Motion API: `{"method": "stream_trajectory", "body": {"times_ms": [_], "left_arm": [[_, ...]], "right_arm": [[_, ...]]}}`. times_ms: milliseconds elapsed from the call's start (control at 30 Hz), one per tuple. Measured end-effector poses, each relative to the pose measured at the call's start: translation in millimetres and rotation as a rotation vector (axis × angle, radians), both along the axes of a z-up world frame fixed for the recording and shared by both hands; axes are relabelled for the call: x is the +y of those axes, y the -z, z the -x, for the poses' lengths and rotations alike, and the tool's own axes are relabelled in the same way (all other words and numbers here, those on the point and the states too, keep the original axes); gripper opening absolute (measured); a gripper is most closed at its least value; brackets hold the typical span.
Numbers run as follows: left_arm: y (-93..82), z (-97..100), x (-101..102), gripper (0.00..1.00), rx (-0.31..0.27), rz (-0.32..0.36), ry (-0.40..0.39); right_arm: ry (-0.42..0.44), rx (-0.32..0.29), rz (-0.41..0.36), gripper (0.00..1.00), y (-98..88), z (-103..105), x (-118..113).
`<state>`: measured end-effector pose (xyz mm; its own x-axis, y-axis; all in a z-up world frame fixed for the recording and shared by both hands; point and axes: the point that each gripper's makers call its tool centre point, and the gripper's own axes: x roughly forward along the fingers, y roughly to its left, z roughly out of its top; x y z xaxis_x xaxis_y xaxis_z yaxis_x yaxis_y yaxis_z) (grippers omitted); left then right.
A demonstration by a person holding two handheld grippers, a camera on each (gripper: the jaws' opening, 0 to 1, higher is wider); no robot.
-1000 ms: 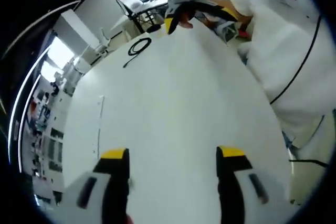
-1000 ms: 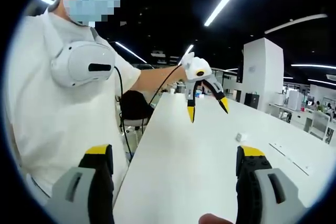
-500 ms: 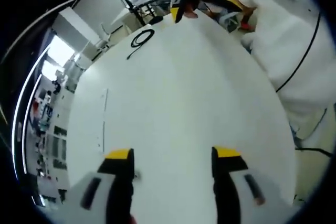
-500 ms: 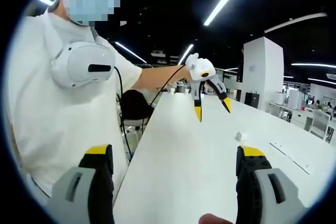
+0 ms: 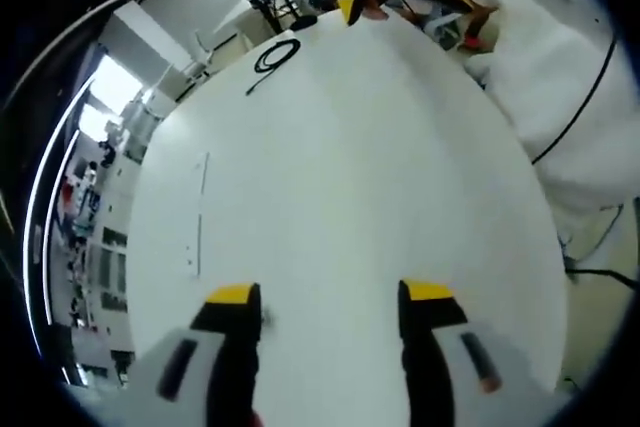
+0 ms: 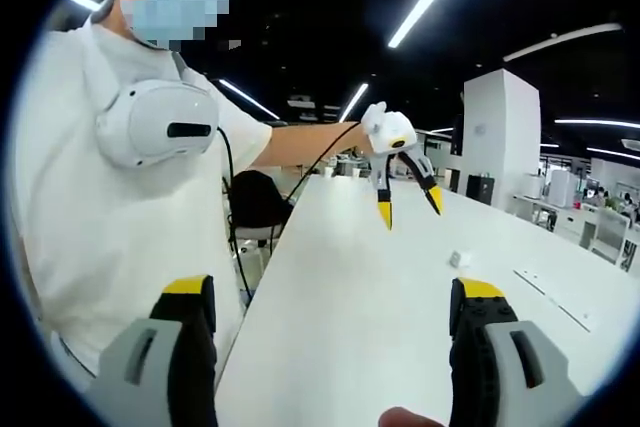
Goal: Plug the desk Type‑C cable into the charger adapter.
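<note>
My left gripper (image 6: 409, 208) held out over the white desk (image 5: 350, 197), tips down, jaws wide, empty. Right gripper (image 6: 330, 317) low, level, jaws wide, empty. Coiled black Type-C cable (image 5: 273, 59) at far edge; white charger adapter (image 6: 459, 260) mid-desk, well apart.

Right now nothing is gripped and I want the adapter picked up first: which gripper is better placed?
Probably left. The left gripper hangs open above the table near the small white adapter; the coiled black cable lies nearer the right gripper.
</note>
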<state>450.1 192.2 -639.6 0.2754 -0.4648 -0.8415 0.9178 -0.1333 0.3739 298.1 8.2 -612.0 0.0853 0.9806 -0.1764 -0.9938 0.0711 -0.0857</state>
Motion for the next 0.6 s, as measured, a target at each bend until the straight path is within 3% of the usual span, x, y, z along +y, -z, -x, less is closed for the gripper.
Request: {"method": "stream_trajectory", "body": {"times_ms": [433, 600], "left_arm": [[9.2, -18.2, 16.2, 0.54, 0.012, -0.071, 0.046], [17.9, -35.4, 34.4, 0.55, -0.034, -0.185, 0.078]], "right_arm": [[0.003, 0.007, 0.003, 0.99, 2.6, -0.7, -0.9], [0.009, 0.009, 0.004, 0.99, 3.8, -1.9, -1.7]]}}
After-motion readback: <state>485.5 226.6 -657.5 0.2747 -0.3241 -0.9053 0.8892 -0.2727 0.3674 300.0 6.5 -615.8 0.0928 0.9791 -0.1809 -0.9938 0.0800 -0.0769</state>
